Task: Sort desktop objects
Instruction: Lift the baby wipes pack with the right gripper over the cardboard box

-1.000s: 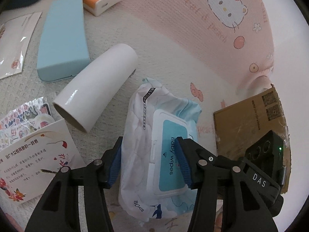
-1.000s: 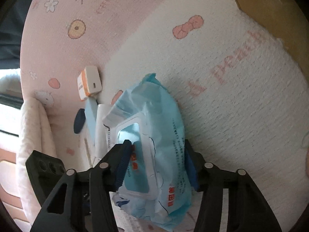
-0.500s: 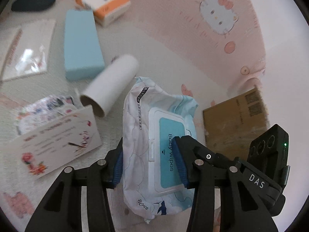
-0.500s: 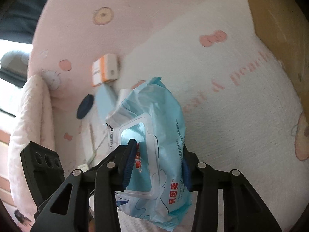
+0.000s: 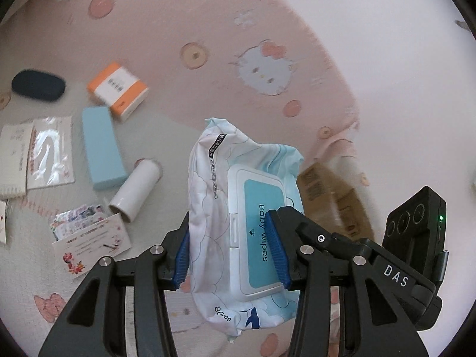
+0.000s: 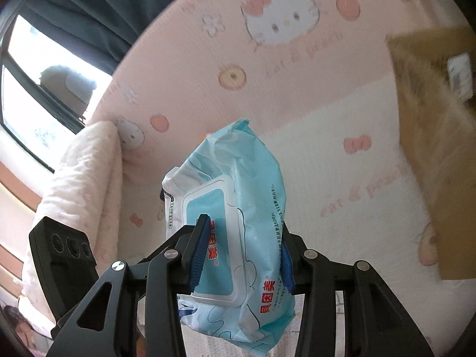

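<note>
**A:** What do we see, going from left to right?

**B:** In the left wrist view we look down on a pink and cream cartoon-cat bedspread [image 5: 166,23]. Toward its left edge lie a dark navy oval case [image 5: 38,84], a spiral notebook [image 5: 12,163] and a clear plastic sleeve [image 5: 51,154]. Next come a light blue box [image 5: 102,148], an orange and white box [image 5: 118,89] nearer the far edge, and a white tube [image 5: 137,191] lying on its side. A floral card [image 5: 92,242] rests over a sheet of stickers [image 5: 78,217], just beside the tube's open end.

**A:** And our grippers?

**B:** Our left gripper [image 5: 232,251] pinches a pack of baby wipes [image 5: 238,217] by its sides, blue pads [image 5: 275,250] pressed into the wrapper. The pack hangs clear of the bedspread, its lid facing the camera. To the right of the pack lies a cardboard box [image 5: 333,199], blurred.

**A:** Is the other claw on it too?

**B:** Yes. In the right wrist view our right gripper [image 6: 242,255] is clamped across the same baby wipes [image 6: 238,208], one pad on the lid, the other on the wrapper's far side. A window [image 6: 35,95] and dark curtain [image 6: 89,9] sit at far left, a rolled pink blanket [image 6: 80,178] below them, and the cardboard box [image 6: 440,136] at the bedspread's right edge.
</note>
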The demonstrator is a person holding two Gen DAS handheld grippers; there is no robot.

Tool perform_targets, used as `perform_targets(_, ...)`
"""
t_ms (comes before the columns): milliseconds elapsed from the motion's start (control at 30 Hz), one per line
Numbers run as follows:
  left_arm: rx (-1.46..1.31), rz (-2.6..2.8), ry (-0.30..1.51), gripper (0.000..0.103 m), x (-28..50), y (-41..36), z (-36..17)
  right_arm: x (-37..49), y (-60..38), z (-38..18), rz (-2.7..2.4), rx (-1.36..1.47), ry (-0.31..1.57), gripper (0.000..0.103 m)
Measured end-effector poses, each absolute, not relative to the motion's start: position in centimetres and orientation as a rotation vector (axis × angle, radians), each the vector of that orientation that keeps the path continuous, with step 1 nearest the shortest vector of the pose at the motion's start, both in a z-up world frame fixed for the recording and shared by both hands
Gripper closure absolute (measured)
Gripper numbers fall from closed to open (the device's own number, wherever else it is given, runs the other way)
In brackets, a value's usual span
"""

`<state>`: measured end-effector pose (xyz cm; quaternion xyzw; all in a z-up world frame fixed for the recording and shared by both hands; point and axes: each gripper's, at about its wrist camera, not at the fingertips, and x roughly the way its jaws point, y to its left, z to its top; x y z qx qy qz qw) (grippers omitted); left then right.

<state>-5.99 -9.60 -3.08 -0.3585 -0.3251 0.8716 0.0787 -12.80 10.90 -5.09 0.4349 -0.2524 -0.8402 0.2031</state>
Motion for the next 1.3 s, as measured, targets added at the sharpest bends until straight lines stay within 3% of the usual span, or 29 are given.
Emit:
perform_targets(300, -1.012, 2.606, -0.872, 0.053, -5.9, -5.8, 0.5, -10.4, 14.3, -0.8, -2.424, 1.097, -0.727, 0.064)
perform_targets(733, -1.026, 2.586, -0.762, 0.053, -9.3, 1.5, 2.1, -11.4, 21.9, 0.7, -2.46, 1.042, -0.798, 0.064)
perform_targets(1300, -1.078, 2.413, -0.76, 0.053, -18.0, 13.7, 1.1, -15.4, 35.8, 1.8, -2.592, 1.133, -0.775, 0.064)
